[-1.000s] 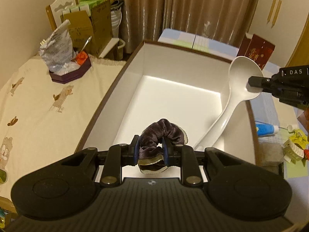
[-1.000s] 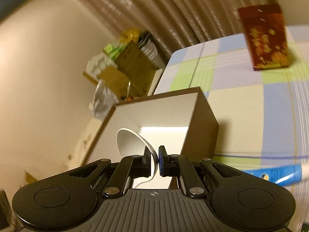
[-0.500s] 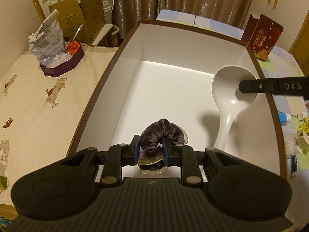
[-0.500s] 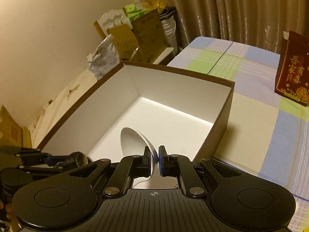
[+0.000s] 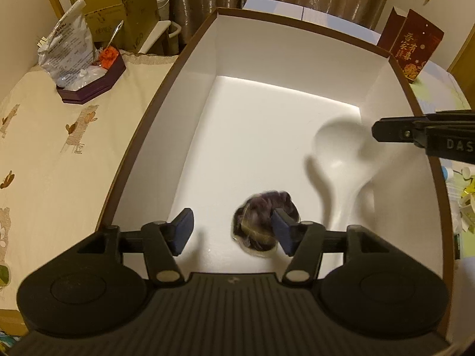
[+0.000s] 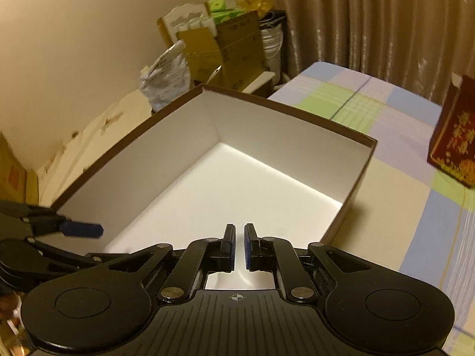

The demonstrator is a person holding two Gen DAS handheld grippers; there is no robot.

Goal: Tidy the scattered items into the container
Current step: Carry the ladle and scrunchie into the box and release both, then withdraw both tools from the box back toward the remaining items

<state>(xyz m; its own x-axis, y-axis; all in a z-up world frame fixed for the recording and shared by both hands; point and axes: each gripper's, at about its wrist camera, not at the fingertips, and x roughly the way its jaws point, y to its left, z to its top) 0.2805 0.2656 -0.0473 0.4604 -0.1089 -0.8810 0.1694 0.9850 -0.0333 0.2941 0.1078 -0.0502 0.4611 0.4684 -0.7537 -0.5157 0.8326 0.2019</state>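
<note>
- Left wrist view: your left gripper [image 5: 233,231] hangs over the brown-rimmed white cardboard box [image 5: 285,59], its jaws opening; the dark purple velvet scrunchie [image 5: 262,222] lies blurred between them, against the right pad and clear of the left.
- Soft and light, the scrunchie looks set to land without bouncing; if you lift it again, pinch across the bunched fabric ring, which squashes and should not slip.
- Beside it in the box, the white plastic ladle-shaped spoon [image 5: 341,166] slants with its handle toward you and its bowl up at the right gripper [image 5: 383,129], which reaches in from the right.
- Right wrist view: that gripper's [image 6: 240,247] pads stand almost together; a pale sliver shows low in the gap, and judged from both views they pinch the bowl's thin rim.
- Stiff, smooth and light, the spoon is likely to swing from a rim hold; the handle's middle would give you a steadier grip.
- More clutter waits on the checked cloth [image 6: 400,207] at right.
</note>
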